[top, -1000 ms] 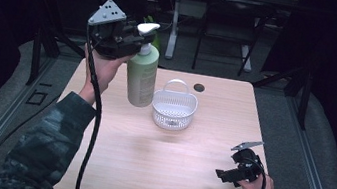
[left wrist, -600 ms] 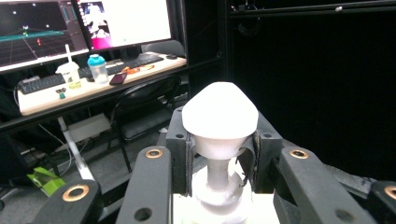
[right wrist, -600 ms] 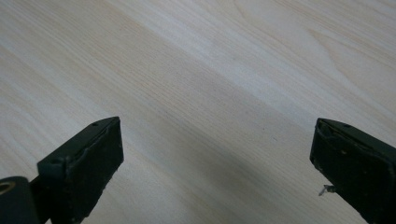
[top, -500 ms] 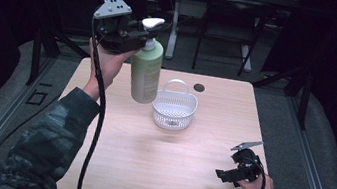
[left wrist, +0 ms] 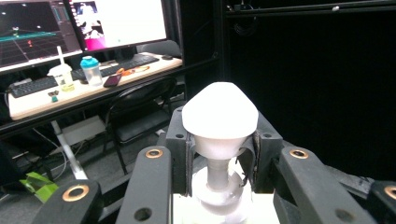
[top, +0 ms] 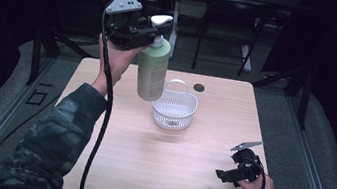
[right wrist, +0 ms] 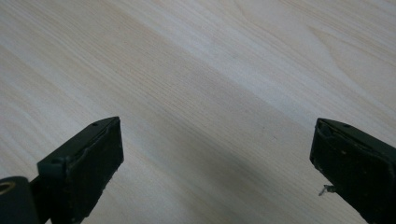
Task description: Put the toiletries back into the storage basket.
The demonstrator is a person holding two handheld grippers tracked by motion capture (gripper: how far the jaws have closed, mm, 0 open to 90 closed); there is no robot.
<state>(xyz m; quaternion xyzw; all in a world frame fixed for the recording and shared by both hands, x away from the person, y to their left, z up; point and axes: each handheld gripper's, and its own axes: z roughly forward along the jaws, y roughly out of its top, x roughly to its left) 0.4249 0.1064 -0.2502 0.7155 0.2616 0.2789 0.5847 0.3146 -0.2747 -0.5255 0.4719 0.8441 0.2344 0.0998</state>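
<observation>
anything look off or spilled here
Nothing spilled or damaged. The one unusual thing: the green pump bottle hangs in the air beside the white basket, gripped by the left gripper only at its thin pump neck. The right gripper rests open.

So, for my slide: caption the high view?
Left gripper lifts a green pump bottle beside a white basket; right gripper idles.

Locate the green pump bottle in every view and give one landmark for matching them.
High view: pump bottle hangs upper left of centre, beside the basket.
Left gripper view: its white pump head sits centre, between the jaws.
Right gripper view: not in it.
Shared landmark: the white pump head.
</observation>
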